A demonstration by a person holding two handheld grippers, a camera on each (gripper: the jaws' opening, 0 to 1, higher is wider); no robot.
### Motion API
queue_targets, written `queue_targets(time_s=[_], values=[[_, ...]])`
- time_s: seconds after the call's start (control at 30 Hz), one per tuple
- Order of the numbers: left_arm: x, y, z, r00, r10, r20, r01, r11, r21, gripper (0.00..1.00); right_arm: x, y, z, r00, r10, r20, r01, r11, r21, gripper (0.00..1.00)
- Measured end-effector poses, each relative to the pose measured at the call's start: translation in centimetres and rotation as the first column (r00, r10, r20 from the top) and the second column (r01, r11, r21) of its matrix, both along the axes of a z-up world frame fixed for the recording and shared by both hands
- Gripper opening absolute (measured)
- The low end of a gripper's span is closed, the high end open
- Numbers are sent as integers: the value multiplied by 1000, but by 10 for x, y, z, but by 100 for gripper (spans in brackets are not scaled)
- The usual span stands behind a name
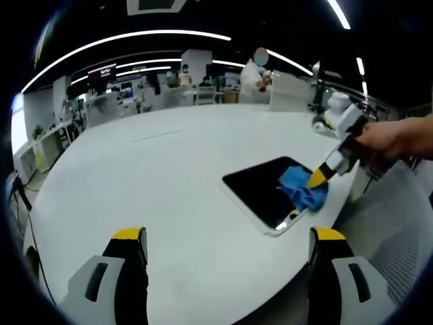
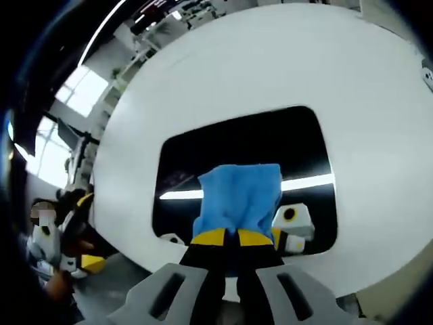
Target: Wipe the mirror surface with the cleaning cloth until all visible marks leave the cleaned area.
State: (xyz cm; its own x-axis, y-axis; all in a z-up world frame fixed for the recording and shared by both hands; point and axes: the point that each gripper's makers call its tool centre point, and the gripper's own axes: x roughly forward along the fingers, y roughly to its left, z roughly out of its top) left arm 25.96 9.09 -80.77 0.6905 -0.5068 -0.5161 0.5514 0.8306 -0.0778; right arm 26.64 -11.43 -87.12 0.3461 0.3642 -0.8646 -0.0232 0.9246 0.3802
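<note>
Here the right gripper [image 2: 225, 236] pinches the blue cloth [image 2: 240, 196] against the mirror [image 2: 237, 145].

Dark rounded mirror [image 2: 243, 145] flat on table; bunched blue cloth [image 2: 240, 198] apparently pressed on it

On my white bench [image 1: 169, 176]: one mirror [image 1: 260, 189], rectangular and dark, and one blue cleaning cloth [image 1: 302, 189] lying on it. Two tongs work here, my left tongs [image 1: 226, 240] and my right tongs [image 2: 225, 237], each with two yellow-tipped jaws.
</note>
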Motion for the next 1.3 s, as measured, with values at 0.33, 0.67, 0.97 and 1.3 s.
queue_targets(time_s=[0.33, 0.67, 0.97, 1.3], values=[[0, 0, 0, 1000, -3, 1, 3, 1000, 4, 100, 2, 27, -1, 1000, 24, -3, -24, 1000, 10, 0], [0, 0, 1, 1000, 2, 5, -2, 1000, 1, 100, 2, 45, -1, 999, 51, 0, -51, 999, 6, 0], [-1, -3, 2, 1000, -6, 0, 6, 1000, -7, 100, 3, 60, 0, 999, 50, 9, -50, 999, 12, 0], [-3, -6, 2, 1000, -27, 1, 27, 1000, 4, 100, 1, 78, 1, 997, 72, 11, -73, 997, 6, 0]])
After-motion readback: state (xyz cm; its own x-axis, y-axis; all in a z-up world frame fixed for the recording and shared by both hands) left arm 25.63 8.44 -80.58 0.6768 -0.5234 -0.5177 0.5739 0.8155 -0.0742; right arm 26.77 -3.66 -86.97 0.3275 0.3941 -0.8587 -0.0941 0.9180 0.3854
